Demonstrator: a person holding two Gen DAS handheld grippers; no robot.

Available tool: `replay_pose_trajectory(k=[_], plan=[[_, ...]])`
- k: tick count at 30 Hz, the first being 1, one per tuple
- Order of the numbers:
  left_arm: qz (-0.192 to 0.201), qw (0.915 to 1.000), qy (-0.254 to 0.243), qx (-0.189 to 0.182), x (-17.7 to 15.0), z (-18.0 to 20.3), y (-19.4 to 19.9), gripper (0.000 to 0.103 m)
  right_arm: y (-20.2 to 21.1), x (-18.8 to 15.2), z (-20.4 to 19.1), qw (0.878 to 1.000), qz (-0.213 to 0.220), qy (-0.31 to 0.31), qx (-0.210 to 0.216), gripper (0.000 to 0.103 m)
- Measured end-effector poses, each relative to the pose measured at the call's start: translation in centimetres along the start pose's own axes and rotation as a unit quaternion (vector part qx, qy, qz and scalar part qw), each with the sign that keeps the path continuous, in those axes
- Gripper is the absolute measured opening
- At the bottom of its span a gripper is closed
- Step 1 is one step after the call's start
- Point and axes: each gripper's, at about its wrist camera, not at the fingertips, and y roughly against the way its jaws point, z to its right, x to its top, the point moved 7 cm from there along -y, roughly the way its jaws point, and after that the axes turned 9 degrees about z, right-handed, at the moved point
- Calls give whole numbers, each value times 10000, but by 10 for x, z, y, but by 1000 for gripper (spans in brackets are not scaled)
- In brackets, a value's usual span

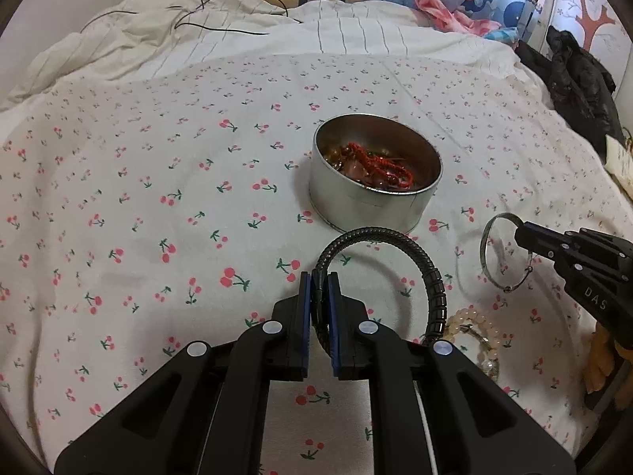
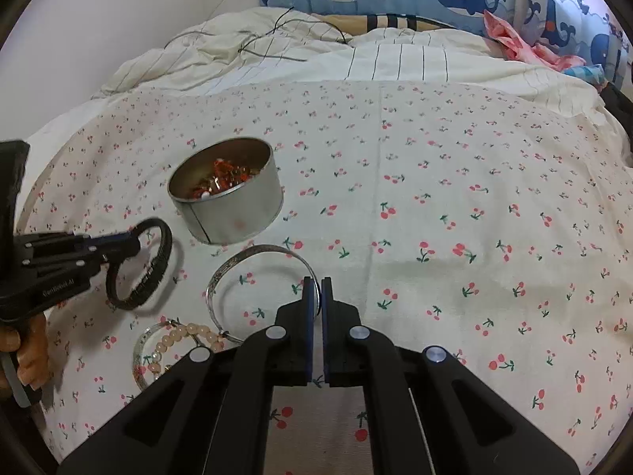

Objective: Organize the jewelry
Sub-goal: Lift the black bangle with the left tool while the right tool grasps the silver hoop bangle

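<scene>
A round metal tin [image 1: 376, 182] stands open on the bed [image 1: 158, 198], on a white sheet printed with small cherries. Inside it lies a red cord bracelet [image 1: 379, 164] on top of amber and clear beads; from the right wrist view only orange-red pieces and one white bead show over the rim of the tin [image 2: 227, 198].

The left gripper [image 1: 320, 289] is closed on a black ribbed bangle [image 1: 433, 277], which arches up from its fingers toward the near wall of the tin. The right gripper [image 2: 319, 293] pinches a thin silver bangle [image 2: 237, 269] at its rim; the bangle has a small ring hanging at its lower end. In the left view the right gripper [image 1: 522, 233] holds this bangle just right of the tin.

A string of pale peach beads [image 2: 186, 336] and a clear bangle [image 2: 140, 356] lie together on the sheet, near both grippers.

The right gripper's body reads "DAS" in the left view. White lettering on the left gripper's body, in the right view, is too blurred to read.
</scene>
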Motion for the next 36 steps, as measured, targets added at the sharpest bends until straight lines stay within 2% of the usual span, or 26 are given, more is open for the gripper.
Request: replay_pose_trajectory(k=[15, 31, 36], plan=[[196, 9993, -276, 127, 6, 8, 10, 7, 4, 7, -2, 9997, 209, -79, 45, 4], [607, 9968, -493, 183, 21, 20, 31, 7, 23, 30, -3, 9963, 833, -214, 48, 4], [678, 9961, -542, 186, 24, 22, 33, 7, 25, 31, -3, 9958, 879, -235, 45, 4]])
